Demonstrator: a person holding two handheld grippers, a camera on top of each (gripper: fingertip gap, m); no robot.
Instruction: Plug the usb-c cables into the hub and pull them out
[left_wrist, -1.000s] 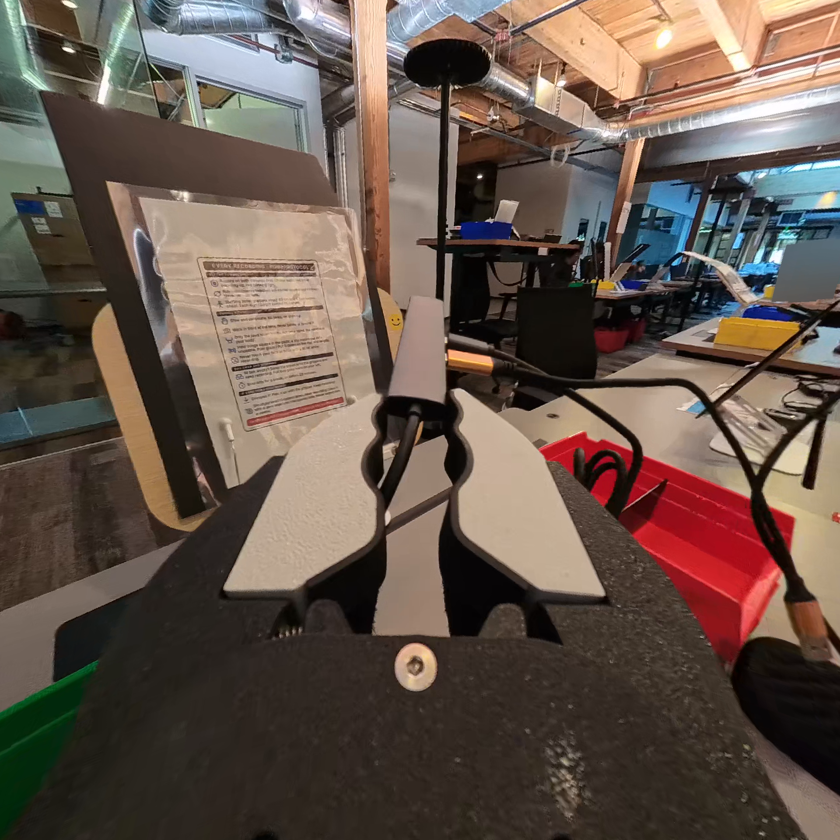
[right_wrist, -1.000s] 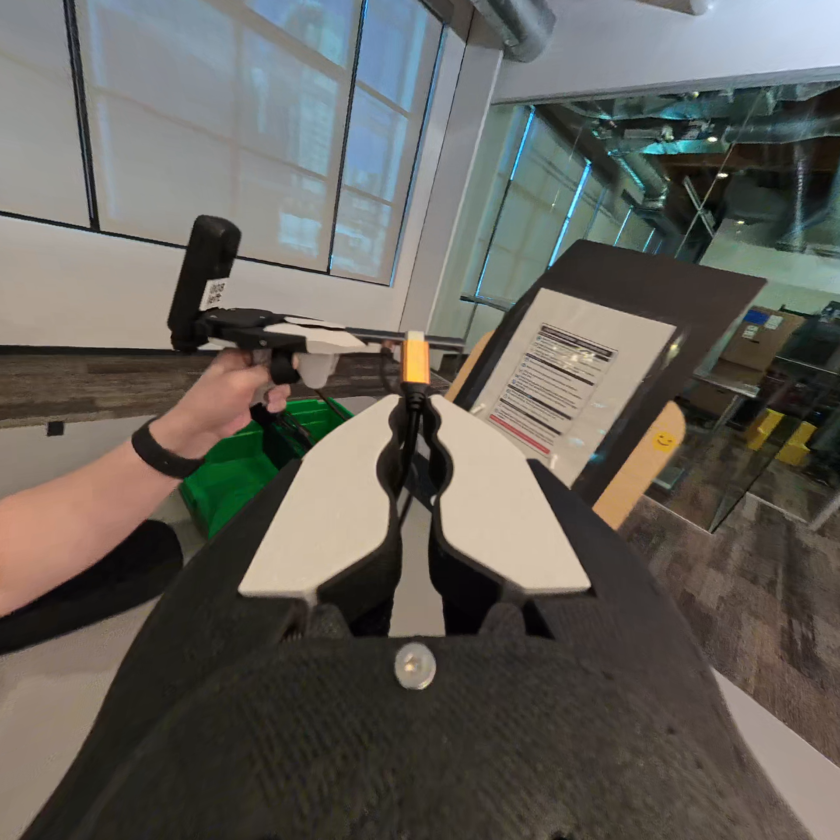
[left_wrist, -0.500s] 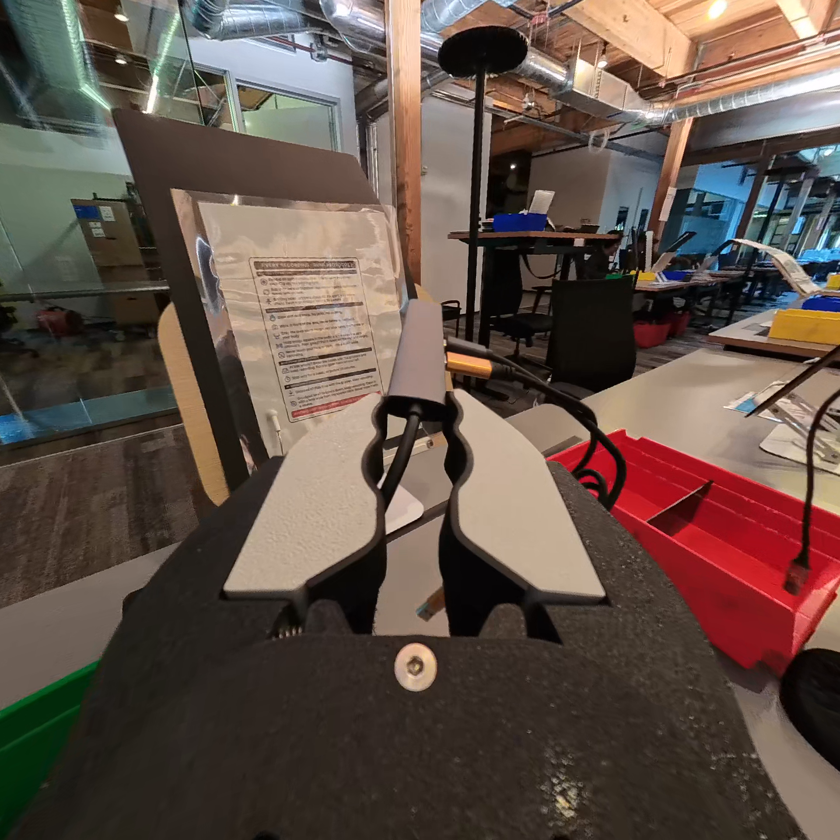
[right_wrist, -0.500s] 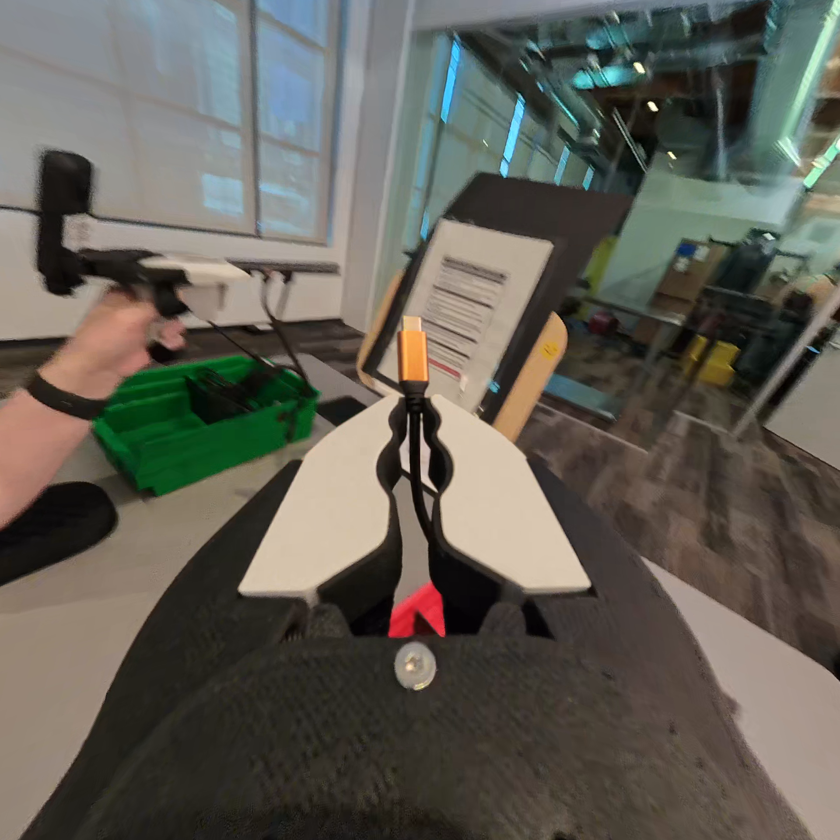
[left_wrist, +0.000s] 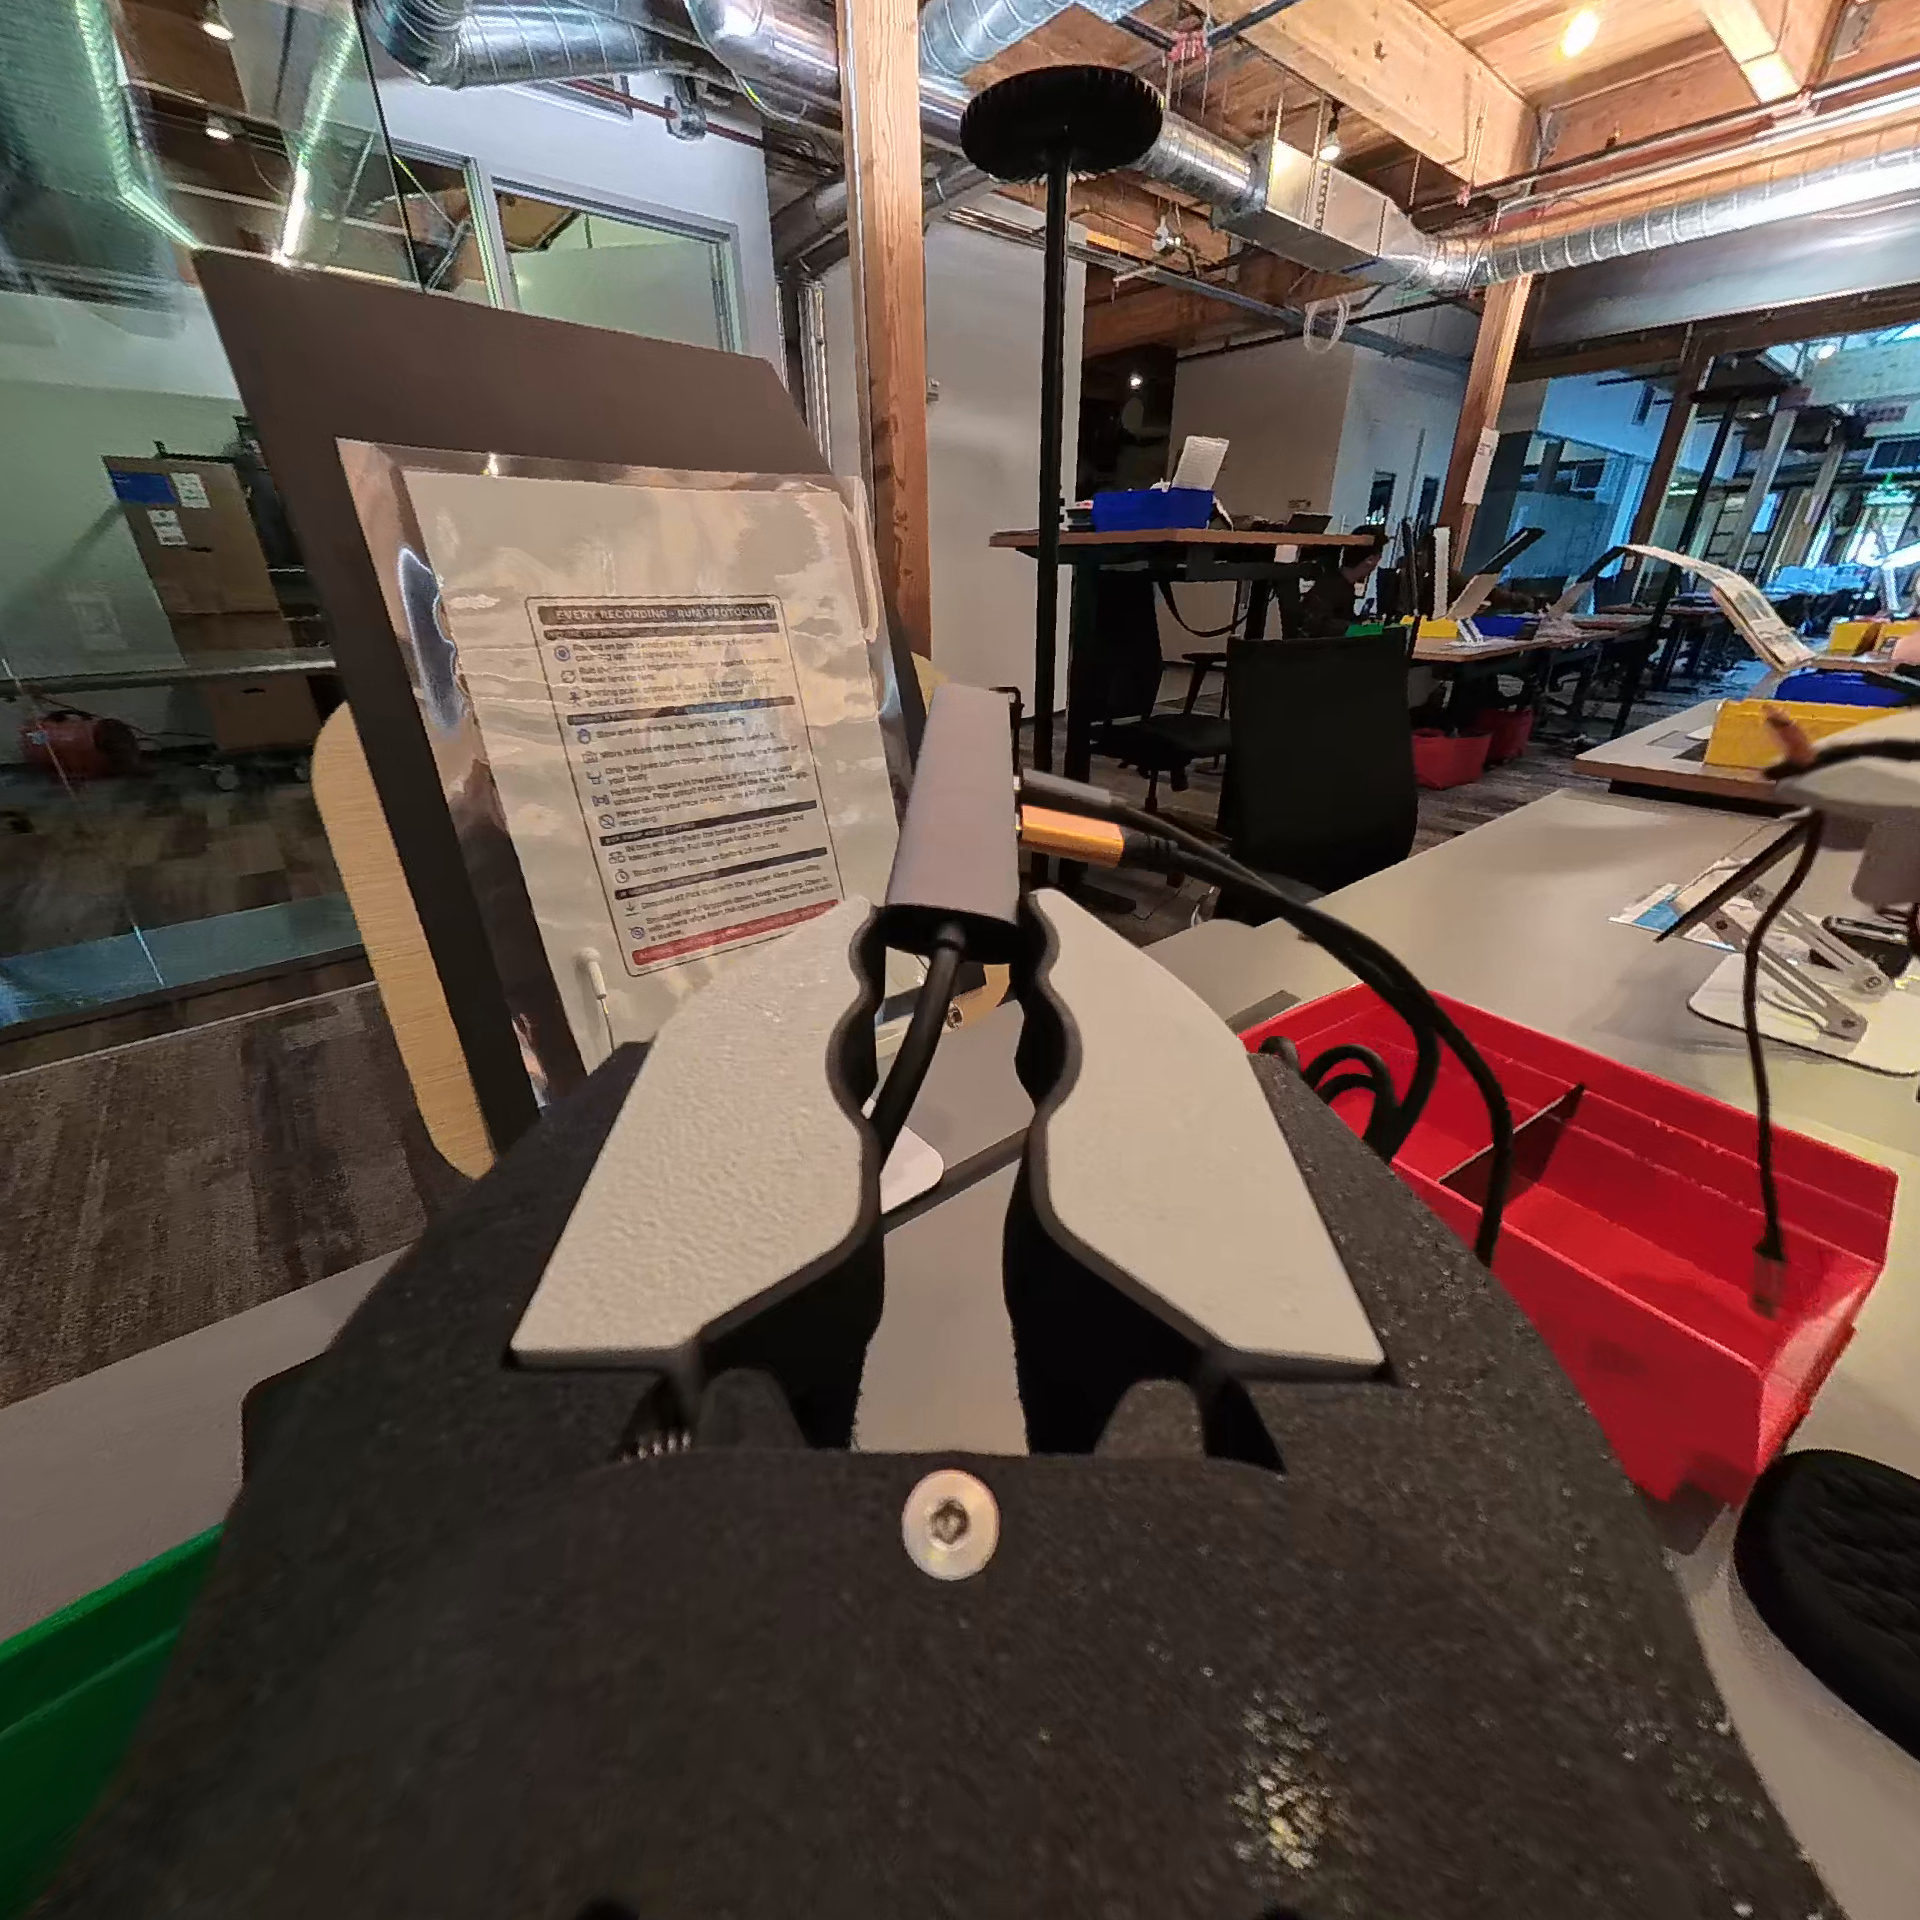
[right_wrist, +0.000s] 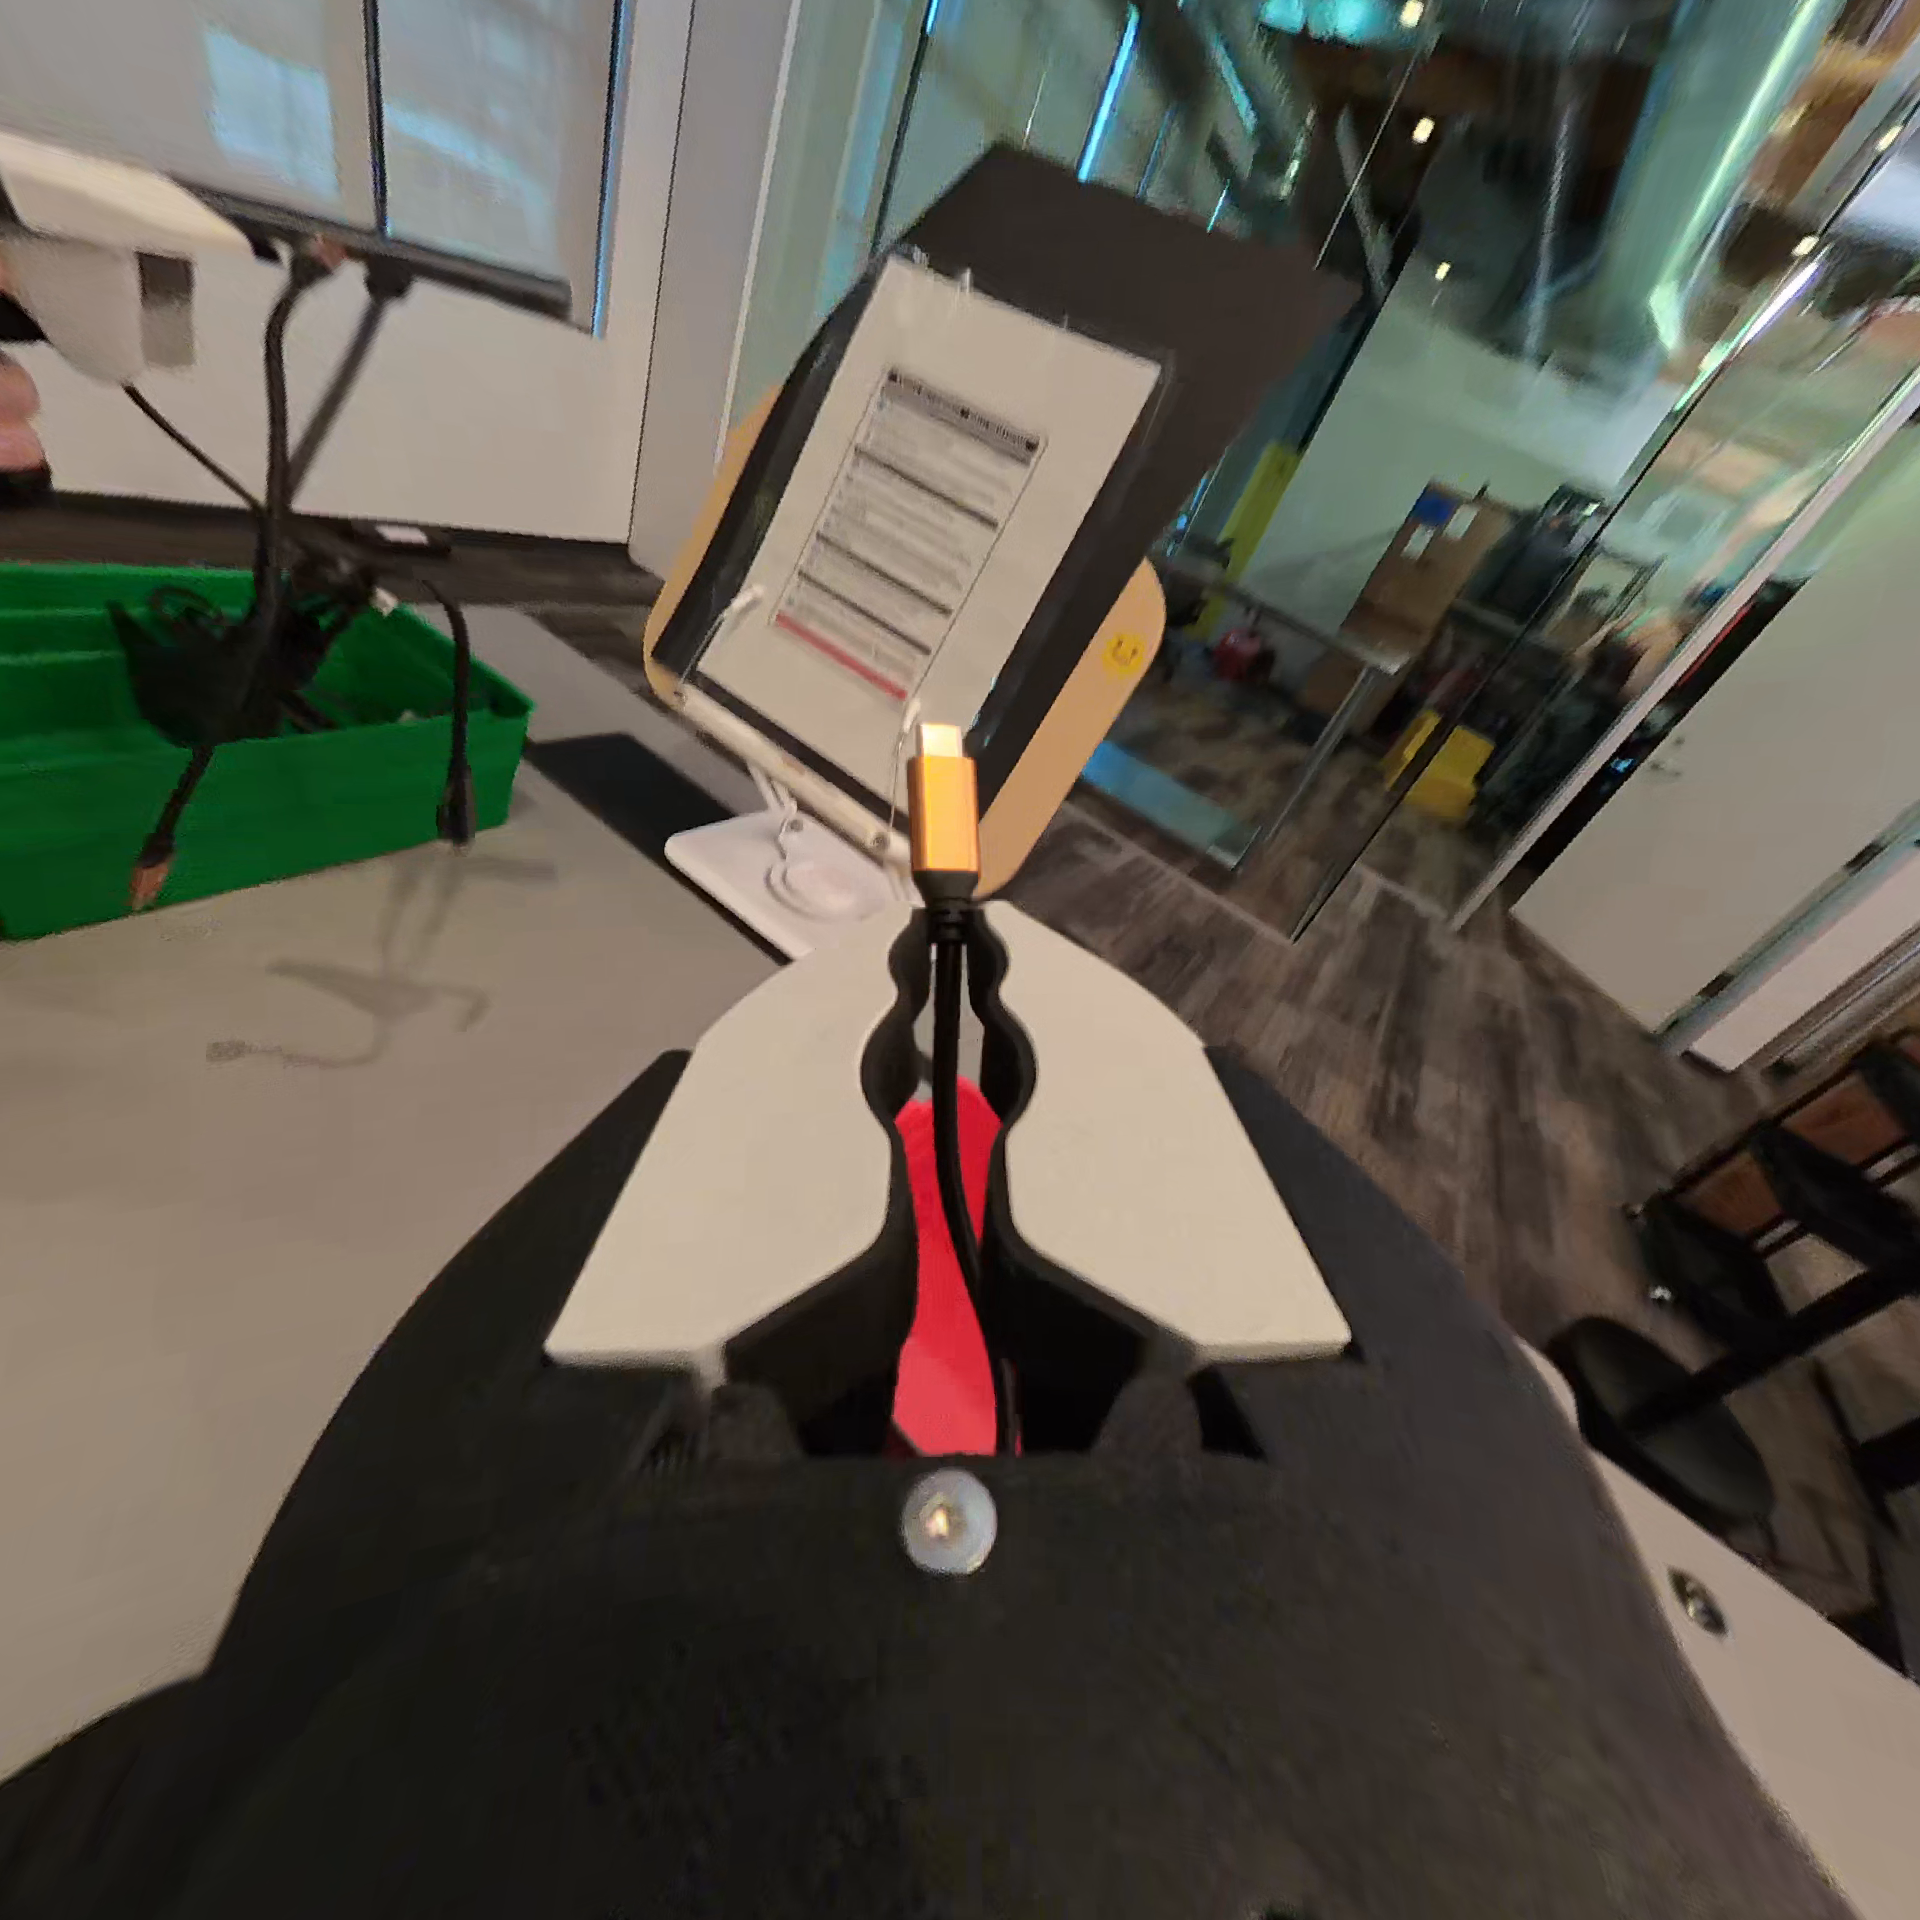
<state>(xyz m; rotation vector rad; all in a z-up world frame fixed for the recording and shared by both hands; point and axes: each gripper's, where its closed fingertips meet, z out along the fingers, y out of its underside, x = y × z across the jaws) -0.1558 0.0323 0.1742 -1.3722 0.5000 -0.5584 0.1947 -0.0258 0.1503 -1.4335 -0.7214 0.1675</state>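
Observation:
My left gripper (left_wrist: 951, 914) is shut on the end of the grey hub (left_wrist: 954, 810) and holds it up above the table. Two cables sit plugged into the hub's right side, one with an orange plug (left_wrist: 1070, 836) and one with a dark plug (left_wrist: 1060, 792). They hang down over the red bin (left_wrist: 1683, 1278). My right gripper (right_wrist: 951, 925) is shut on a black cable just behind its orange usb-c plug (right_wrist: 941, 810), which points forward, free in the air. The hub (right_wrist: 457, 265) is far off at the upper left in the right wrist view.
A green bin (right_wrist: 312, 769) with cables stands at the left of the grey table (right_wrist: 312, 1091). A dark board with a printed sheet (left_wrist: 665, 769) leans on a white stand at the table's far edge. The red bin (right_wrist: 935, 1247) shows under my right gripper. The gap from one gripper's tips to the other's is roughly 35 cm.
My right gripper has pulled its orange plug away from the hub and swung right and down over the red bin. My left gripper still holds the hub, turned slightly.

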